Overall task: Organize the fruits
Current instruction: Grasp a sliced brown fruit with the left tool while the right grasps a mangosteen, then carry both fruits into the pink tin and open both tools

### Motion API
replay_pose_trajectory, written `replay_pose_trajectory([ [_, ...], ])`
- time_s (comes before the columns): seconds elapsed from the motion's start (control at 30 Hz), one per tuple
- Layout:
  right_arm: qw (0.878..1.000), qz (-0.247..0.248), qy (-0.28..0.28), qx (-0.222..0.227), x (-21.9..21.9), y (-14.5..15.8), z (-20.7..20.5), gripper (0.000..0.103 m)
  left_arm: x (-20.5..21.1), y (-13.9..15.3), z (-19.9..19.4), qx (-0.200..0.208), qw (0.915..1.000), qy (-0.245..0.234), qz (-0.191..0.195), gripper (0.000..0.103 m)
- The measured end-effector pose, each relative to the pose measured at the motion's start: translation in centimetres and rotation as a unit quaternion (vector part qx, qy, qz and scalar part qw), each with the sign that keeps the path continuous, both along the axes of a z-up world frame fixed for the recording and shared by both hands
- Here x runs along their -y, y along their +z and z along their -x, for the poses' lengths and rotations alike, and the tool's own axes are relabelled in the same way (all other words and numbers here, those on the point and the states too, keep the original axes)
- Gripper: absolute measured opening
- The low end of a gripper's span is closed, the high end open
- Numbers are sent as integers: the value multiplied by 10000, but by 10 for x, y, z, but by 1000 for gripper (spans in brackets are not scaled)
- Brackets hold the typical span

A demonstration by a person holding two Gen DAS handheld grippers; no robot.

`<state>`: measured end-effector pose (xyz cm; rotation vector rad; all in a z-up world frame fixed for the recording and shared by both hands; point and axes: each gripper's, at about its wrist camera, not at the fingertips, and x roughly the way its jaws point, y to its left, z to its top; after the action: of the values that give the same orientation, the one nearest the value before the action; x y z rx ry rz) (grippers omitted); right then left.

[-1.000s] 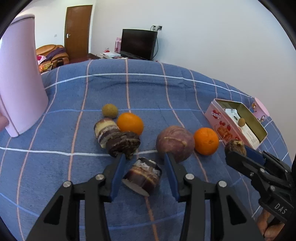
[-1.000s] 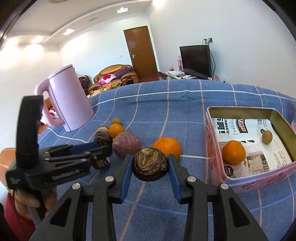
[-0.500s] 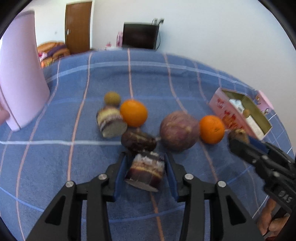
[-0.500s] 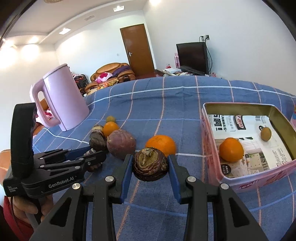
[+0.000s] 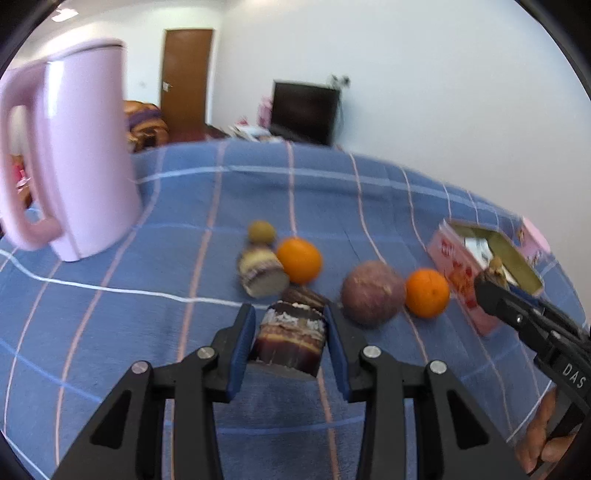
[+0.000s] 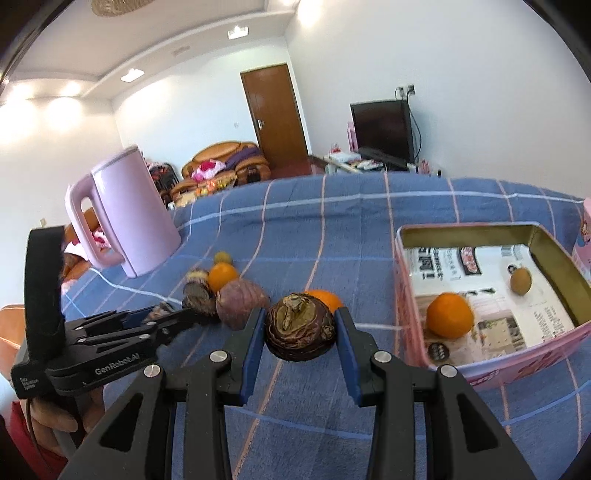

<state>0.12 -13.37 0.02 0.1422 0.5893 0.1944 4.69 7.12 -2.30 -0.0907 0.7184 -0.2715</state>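
Blue checked cloth [image 5: 184,369], kettle [image 5: 81,155], oranges [image 5: 299,259], tin [image 6: 480,373]

Room brightly and evenly lit. Recessed ceiling lights [image 6: 238,32] glow above and left of the right jaws; the far-left ones blow out to white glare. Left wrist view soft with motion blur: pink kettle [image 5: 79,147] left of the jaws and the oranges [image 5: 299,259] ahead smeared. Right wrist view sharper; slight blur on the orange in the tin [image 6: 450,315], right of the jaws. Shadows faint, directly beneath objects. Strong fisheye bending; black vignette at corners.
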Motion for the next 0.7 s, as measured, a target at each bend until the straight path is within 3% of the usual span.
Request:
replay_pose_trajectory([
  [0.2, 9986, 378, -129, 357, 1, 12, 6, 40, -13, 11, 13, 388, 9976, 441, 360, 40],
  [0.3, 9981, 313, -176, 500, 12, 18, 8, 40, -10, 14, 19, 477, 9966, 532, 413, 40],
  [0.7, 9959, 465, -519, 585, 71, 21, 9, 40, 61, 23, 19, 603, 9972, 57, 434, 40],
])
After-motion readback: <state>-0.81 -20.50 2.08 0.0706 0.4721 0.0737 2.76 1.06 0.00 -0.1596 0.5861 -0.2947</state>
